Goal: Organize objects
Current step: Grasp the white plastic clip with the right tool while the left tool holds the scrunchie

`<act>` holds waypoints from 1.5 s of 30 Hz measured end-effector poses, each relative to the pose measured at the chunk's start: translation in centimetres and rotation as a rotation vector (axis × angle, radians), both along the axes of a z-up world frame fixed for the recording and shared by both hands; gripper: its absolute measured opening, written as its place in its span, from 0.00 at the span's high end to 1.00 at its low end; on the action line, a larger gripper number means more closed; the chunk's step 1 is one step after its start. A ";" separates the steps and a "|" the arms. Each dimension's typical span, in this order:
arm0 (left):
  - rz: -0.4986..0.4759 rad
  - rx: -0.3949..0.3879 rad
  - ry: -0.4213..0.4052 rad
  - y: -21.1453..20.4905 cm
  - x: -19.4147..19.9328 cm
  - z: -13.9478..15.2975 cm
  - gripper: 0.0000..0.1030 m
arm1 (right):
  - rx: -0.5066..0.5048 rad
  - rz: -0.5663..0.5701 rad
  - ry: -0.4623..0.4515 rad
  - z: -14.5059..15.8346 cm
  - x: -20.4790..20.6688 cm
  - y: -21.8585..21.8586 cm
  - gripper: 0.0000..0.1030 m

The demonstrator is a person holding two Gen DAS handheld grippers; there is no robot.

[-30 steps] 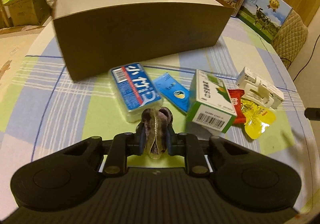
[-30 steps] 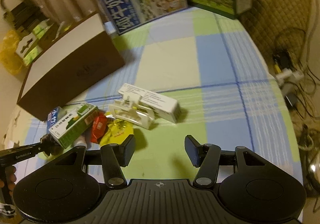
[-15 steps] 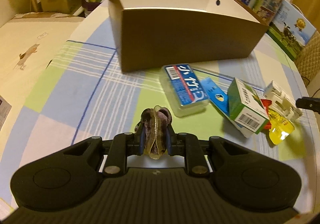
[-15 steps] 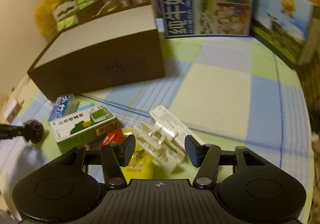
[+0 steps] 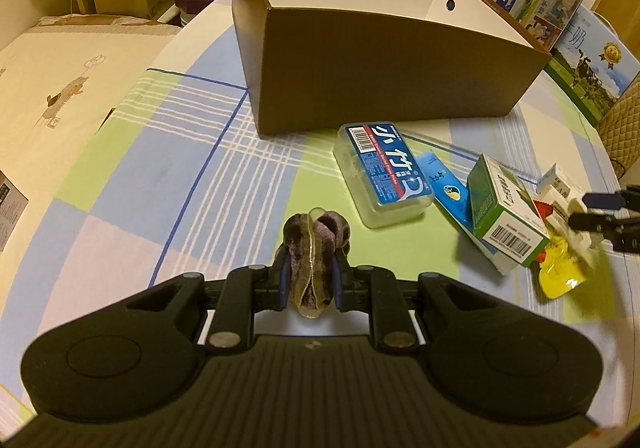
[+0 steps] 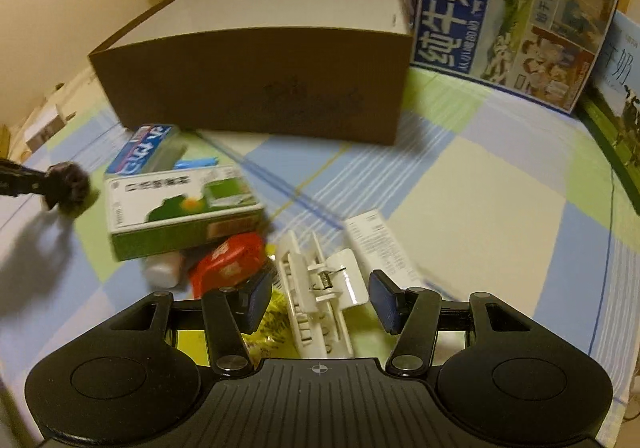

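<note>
While left gripper (image 5: 310, 282) pinches a purple scrunchie (image 5: 316, 248), right gripper (image 6: 318, 298) hangs wide open, empty — straddling a white hair clip (image 6: 316, 288).

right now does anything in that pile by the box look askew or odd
Yes: the green carton sits tilted, propped on a small white bottle and a red packet, not flat on the cloth. Nothing looks spilled or damaged.

One brown box (image 5: 384, 59), one scrunchie (image 5: 316, 252), one white hair clip (image 6: 320, 288), two milk cartons (image 6: 508, 27), one green carton (image 5: 504, 215), one floss case (image 5: 382, 171).
</note>
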State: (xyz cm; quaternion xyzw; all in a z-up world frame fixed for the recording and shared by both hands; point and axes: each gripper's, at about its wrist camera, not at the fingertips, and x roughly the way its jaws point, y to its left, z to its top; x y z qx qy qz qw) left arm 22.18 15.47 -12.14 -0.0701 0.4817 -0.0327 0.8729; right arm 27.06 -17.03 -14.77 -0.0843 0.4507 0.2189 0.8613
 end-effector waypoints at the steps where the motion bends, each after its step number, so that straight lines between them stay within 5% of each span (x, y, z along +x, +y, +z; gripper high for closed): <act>1: -0.001 -0.001 0.000 0.0 0.0 0.0 0.84 | 0.011 -0.005 0.024 0.0 -0.3 0.1 0.57; 8: -0.001 -0.007 0.002 0.0 0.1 0.0 0.84 | 0.123 -0.095 0.130 -0.6 -2.8 1.0 0.60; 19: -0.008 -0.014 0.006 -0.1 -0.1 -0.2 0.79 | 0.151 -0.252 0.085 -0.6 -2.6 1.5 0.61; 31: -0.046 0.015 -0.016 -0.3 -0.2 -0.1 0.44 | 0.158 -0.320 0.032 0.7 -4.0 0.7 0.63; 37: -0.068 0.044 -0.007 -0.8 1.3 -0.9 0.46 | 0.182 -0.373 0.035 1.6 -4.7 -0.7 0.63; 45: -0.103 0.061 -0.004 -1.6 2.2 -1.2 0.76 | 0.188 -0.433 0.043 2.0 -5.8 -2.4 0.63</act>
